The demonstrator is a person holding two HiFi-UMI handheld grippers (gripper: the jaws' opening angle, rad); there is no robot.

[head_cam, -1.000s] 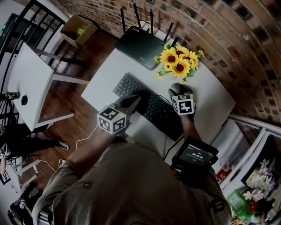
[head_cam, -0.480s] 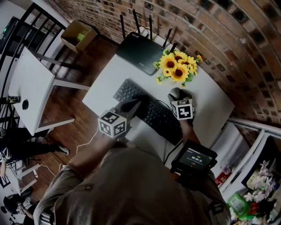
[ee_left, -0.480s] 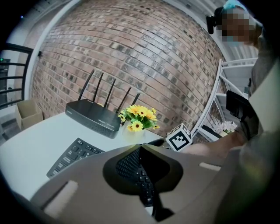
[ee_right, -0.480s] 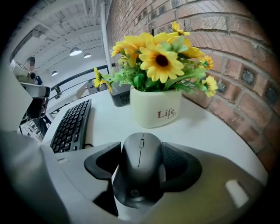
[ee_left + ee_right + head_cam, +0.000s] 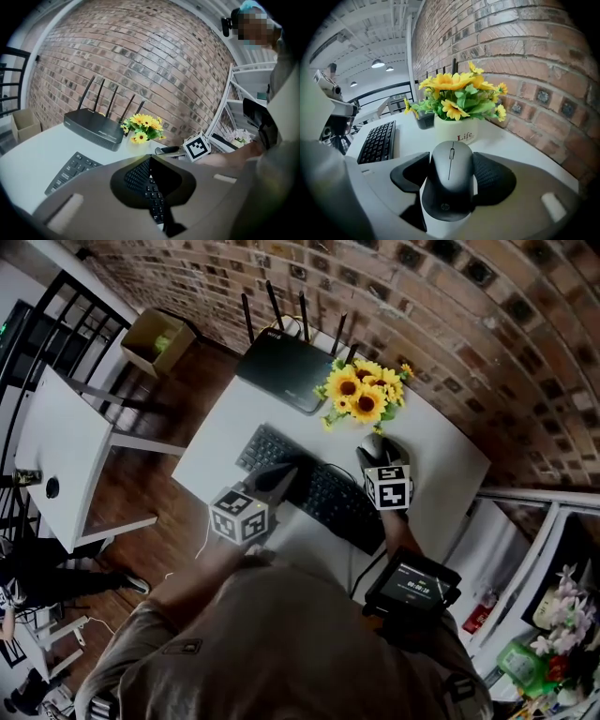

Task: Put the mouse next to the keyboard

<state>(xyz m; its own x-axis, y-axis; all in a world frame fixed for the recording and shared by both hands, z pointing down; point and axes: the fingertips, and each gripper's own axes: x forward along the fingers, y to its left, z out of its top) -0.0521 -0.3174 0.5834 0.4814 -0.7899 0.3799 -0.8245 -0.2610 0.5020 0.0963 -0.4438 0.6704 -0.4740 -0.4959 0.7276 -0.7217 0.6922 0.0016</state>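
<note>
A dark grey mouse (image 5: pixel 451 173) sits between the pads of my right gripper (image 5: pixel 451 160), which is shut on both its sides. It hangs just in front of the flower pot, right of the black keyboard (image 5: pixel 378 140). In the head view the mouse (image 5: pixel 375 447) and right gripper (image 5: pixel 378 456) are past the keyboard's (image 5: pixel 314 486) right end. My left gripper (image 5: pixel 289 471) hovers over the keyboard's middle. Its jaws meet at the tips (image 5: pixel 150 158) with nothing held, and keys show through the gap behind them.
A white pot of yellow sunflowers (image 5: pixel 361 395) stands close behind the mouse. A black router (image 5: pixel 281 367) with antennas sits at the white table's (image 5: pixel 220 423) far edge, before a brick wall. Left of the table are a cardboard box (image 5: pixel 155 334) and another white table (image 5: pixel 56 446).
My right gripper has risen slightly with the mouse still between its pads. The left gripper has stayed over the keyboard.
</note>
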